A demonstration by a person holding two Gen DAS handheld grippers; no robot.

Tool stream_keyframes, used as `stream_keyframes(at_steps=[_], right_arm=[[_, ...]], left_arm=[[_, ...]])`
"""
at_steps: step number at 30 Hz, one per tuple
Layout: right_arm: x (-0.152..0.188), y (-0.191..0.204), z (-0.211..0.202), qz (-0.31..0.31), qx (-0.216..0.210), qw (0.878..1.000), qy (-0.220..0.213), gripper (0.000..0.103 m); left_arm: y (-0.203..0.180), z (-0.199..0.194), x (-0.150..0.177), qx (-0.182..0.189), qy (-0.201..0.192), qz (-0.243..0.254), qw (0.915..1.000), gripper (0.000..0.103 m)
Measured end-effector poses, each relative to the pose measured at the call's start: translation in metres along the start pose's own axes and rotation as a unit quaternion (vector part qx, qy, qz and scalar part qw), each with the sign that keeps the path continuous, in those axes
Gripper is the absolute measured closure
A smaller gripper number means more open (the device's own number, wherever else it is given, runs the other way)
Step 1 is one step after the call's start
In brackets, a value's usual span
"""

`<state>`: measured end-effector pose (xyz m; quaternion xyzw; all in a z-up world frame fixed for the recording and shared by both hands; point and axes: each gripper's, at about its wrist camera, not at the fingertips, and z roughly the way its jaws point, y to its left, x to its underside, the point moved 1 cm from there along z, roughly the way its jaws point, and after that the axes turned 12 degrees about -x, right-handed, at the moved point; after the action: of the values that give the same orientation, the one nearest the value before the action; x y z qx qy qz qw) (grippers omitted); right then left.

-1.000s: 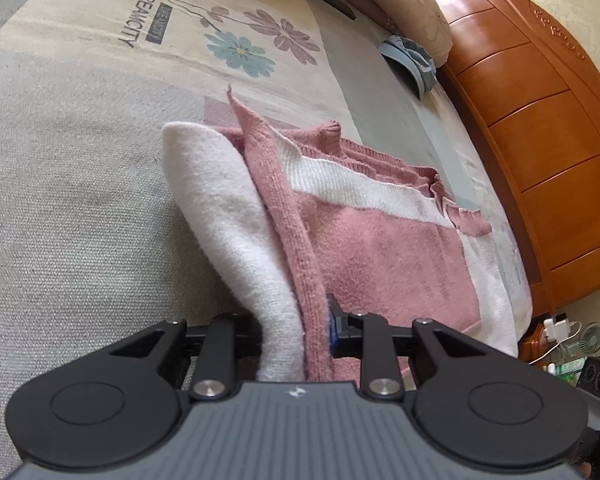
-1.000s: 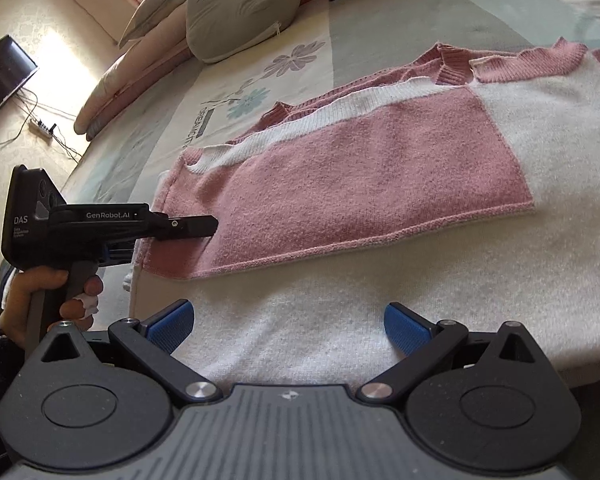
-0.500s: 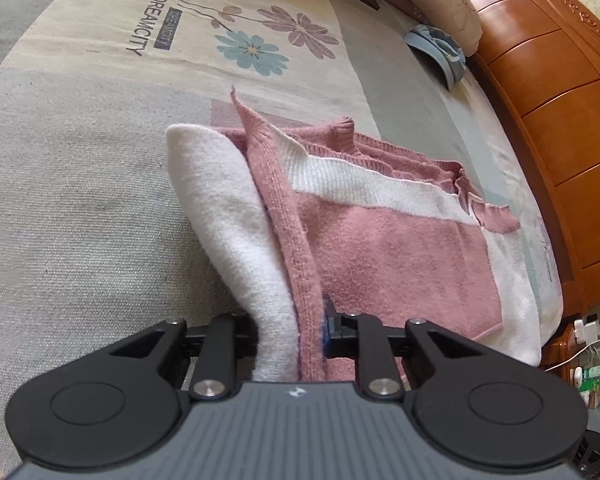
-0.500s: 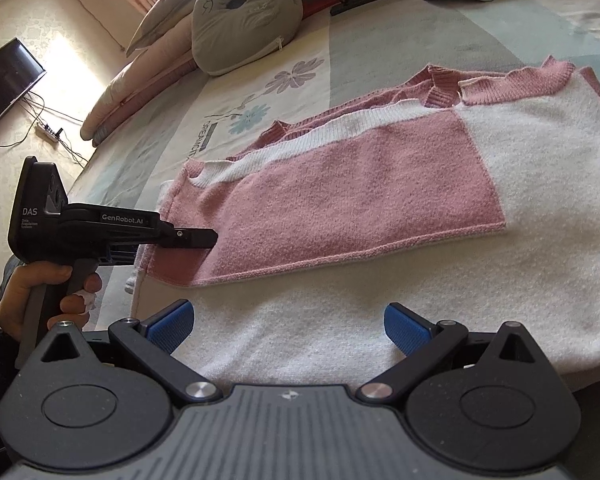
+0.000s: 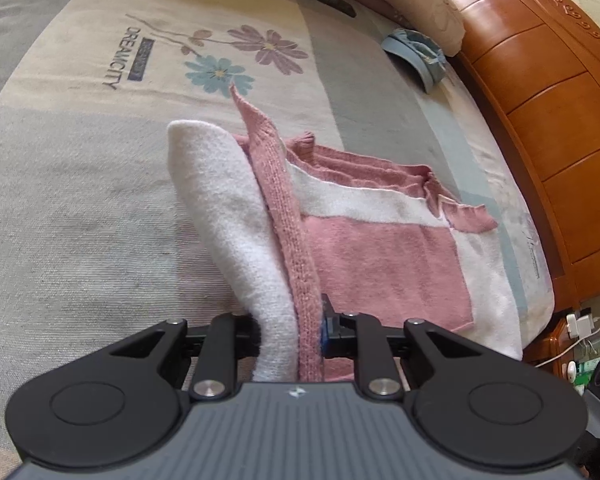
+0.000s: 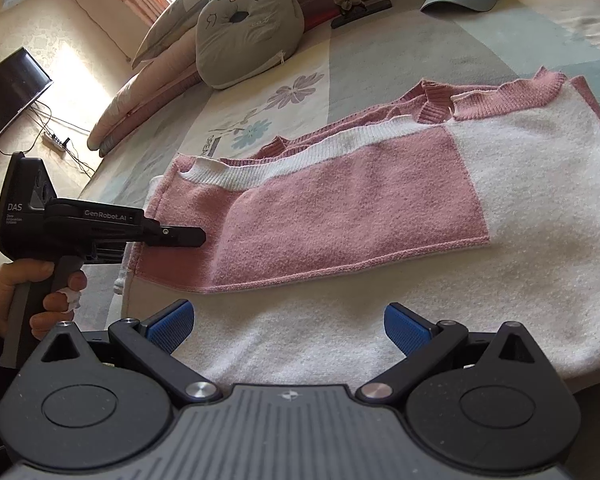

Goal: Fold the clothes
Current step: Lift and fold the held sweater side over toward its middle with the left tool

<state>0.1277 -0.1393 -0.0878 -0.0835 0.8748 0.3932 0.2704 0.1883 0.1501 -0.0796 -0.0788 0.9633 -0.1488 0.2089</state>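
Bare bedspread [image 5: 80, 208] lay wide to the left of the left gripper [image 5: 290, 326], clamped on the sweater's [image 6: 340, 216] raised edge. Its near hem sat between the right gripper's [image 6: 288, 326] spread fingers.

Left gripper [image 5: 290, 330]: fingertips buried in the raised fold of the pink-and-white sweater [image 5: 384, 256]; left pad wholly hidden, only a sliver of blue shows at right. Sweater's right side runs off the right wrist frame. Bed [image 6: 400, 40] edges cut by both views. Small clutter [image 5: 580, 360] beyond the bed's foot corner, too small to identify.
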Motion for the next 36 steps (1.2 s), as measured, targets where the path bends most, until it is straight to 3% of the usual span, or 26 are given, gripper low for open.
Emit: stream_keyframes(at_steps=[11,21,36], right_arm=[[-0.006,-0.004,-0.027,-0.030,0.011,0.999,-0.038,0.000],[-0.016,-0.021,-0.052,-0.033,0.013,0.997,-0.070,0.000],[-0.013,-0.060,-0.111,-0.014,0.048,0.990,-0.135,0.000]], left_arm=[[-0.037,-0.030,-0.007,0.033,-0.006,0.012,0.9994,0.084],[-0.094,-0.044,-0.017,0.064,-0.004,0.031,0.9974,0.084],[-0.182,-0.017,-0.039,0.061,0.018,0.047,0.9968,0.084]])
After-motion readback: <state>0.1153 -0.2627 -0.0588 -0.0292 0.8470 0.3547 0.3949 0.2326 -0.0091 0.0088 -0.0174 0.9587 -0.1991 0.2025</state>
